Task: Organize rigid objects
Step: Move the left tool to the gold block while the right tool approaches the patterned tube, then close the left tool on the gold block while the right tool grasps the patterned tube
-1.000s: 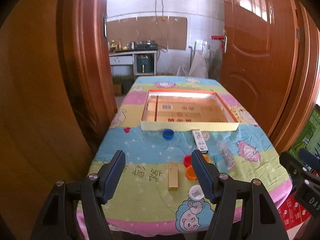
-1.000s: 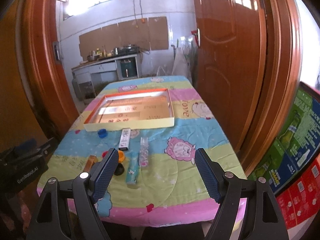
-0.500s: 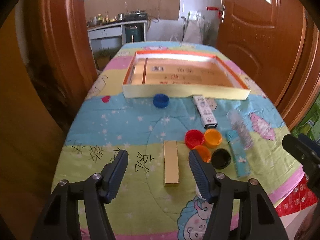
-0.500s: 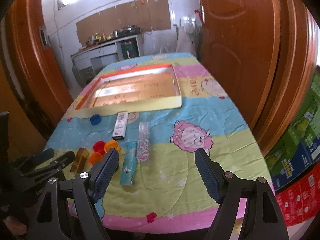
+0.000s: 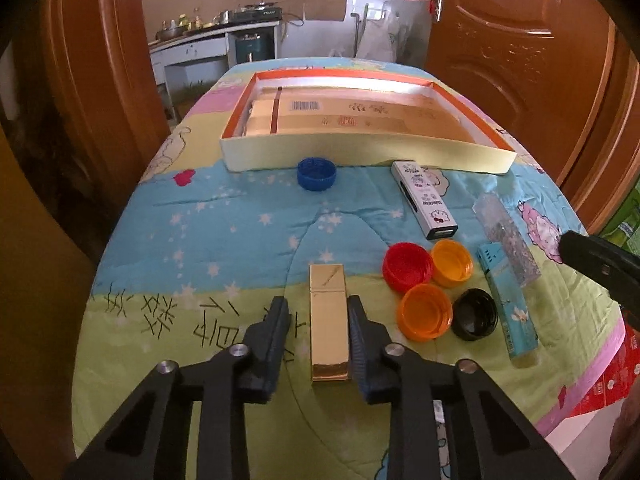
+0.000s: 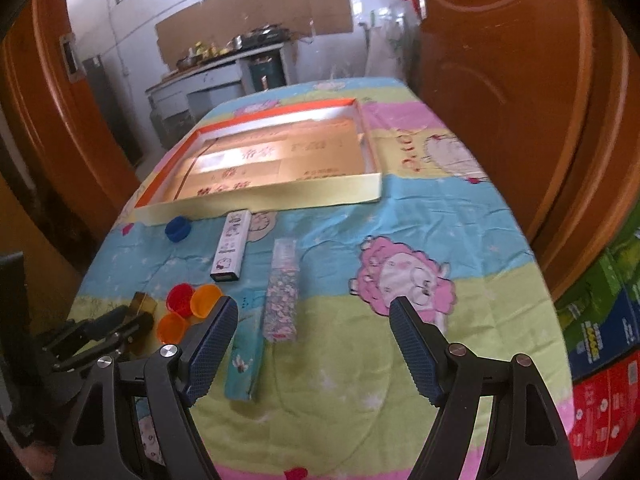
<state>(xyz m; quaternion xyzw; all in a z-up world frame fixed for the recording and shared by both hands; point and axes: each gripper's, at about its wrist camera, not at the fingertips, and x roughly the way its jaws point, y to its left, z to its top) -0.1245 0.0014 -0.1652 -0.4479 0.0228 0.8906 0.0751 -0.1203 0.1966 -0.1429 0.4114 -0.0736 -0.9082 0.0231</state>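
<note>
The gold box (image 5: 328, 320) lies on the tablecloth (image 5: 224, 224), straddled by the left gripper (image 5: 318, 332), whose partly closed jaws are not yet seated. The right gripper (image 6: 314, 346) is held wide open and empty above the cloth.

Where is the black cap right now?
In the left wrist view, the black cap sits near the table's front edge, right of the near orange cap and left of the teal box.
</note>
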